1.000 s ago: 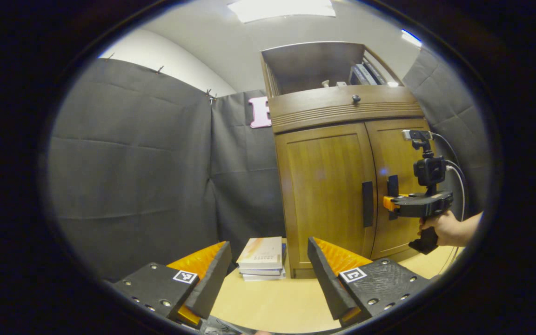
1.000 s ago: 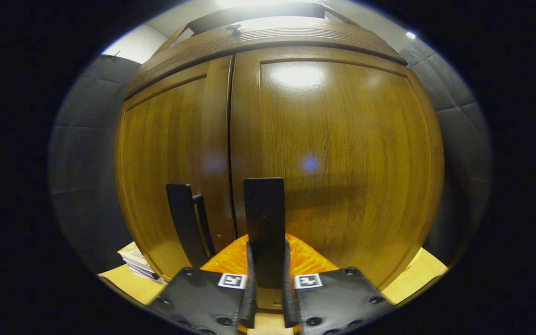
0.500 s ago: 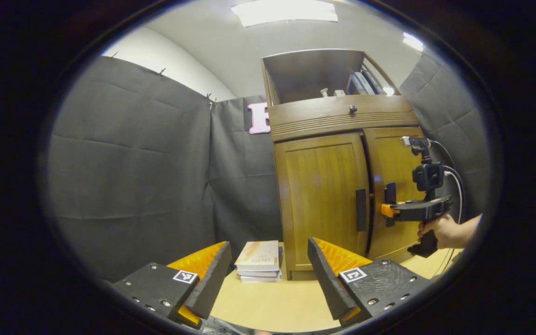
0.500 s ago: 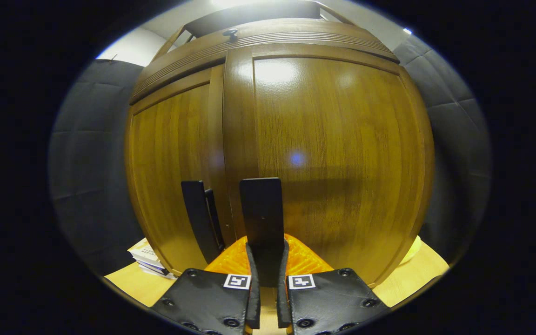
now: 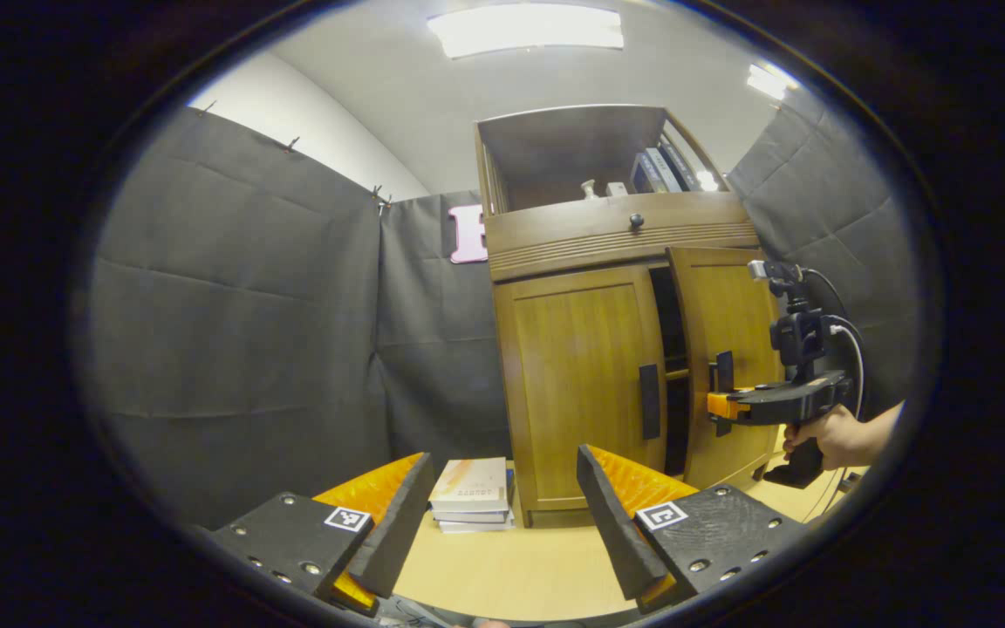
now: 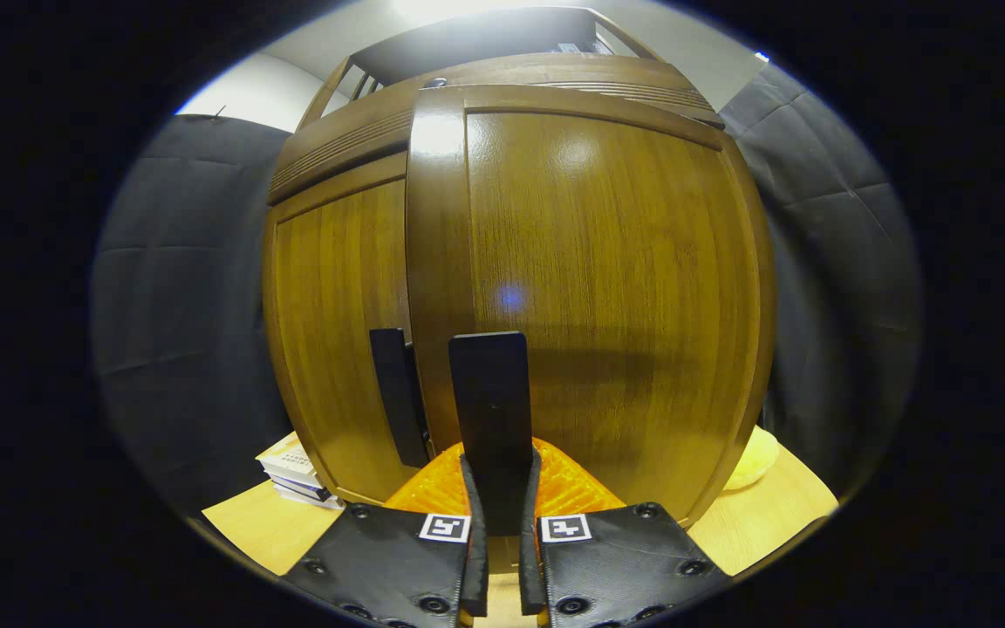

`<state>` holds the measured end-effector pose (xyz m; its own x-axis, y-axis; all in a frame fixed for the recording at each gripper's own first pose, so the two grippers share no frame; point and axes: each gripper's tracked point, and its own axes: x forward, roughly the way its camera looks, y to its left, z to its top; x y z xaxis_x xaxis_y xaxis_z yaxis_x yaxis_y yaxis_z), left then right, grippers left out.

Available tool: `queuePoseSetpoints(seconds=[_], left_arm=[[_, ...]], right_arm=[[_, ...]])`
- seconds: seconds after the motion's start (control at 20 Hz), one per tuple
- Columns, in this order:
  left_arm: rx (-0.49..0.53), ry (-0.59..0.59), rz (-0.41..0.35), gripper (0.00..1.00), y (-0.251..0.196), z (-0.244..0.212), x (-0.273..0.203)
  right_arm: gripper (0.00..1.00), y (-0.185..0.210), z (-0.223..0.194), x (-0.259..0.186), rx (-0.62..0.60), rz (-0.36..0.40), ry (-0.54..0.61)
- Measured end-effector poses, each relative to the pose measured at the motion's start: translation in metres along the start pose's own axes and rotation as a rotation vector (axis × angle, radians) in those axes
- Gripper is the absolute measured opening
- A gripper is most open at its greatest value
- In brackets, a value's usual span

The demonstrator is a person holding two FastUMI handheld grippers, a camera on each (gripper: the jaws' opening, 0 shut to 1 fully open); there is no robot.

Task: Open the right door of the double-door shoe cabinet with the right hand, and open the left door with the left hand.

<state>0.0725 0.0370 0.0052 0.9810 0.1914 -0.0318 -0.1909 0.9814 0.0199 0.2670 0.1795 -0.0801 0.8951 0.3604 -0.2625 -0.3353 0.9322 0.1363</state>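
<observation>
In the left gripper view, the stack of books (image 5: 470, 495) lying on the table (image 5: 511, 571) beside the shoe cabinet (image 5: 607, 349) is showing writing too small to read. The left gripper (image 5: 502, 515) is hovering low over the table with its jaws spread wide, holding nothing. The left door (image 5: 577, 384) is sitting closed; the right door (image 5: 723, 366) is standing ajar, and the right gripper (image 5: 716, 406), held by a hand (image 5: 825, 436), is pinching the right handle (image 5: 721, 384).

In the right gripper view, the right gripper (image 6: 502, 558) is gripping the right handle (image 6: 492, 410) between both fingers. The left handle (image 6: 396, 397) is sitting just beside it.
</observation>
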Motion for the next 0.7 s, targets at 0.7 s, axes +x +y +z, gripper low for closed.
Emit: queuePoseSetpoints(seconds=[0.7], left_arm=[[-0.018,-0.043,-0.081,0.96,-0.015,0.006,-0.008]], right_arm=[[0.16,-0.021,-0.006,-0.056,0.001,0.023,0.015]])
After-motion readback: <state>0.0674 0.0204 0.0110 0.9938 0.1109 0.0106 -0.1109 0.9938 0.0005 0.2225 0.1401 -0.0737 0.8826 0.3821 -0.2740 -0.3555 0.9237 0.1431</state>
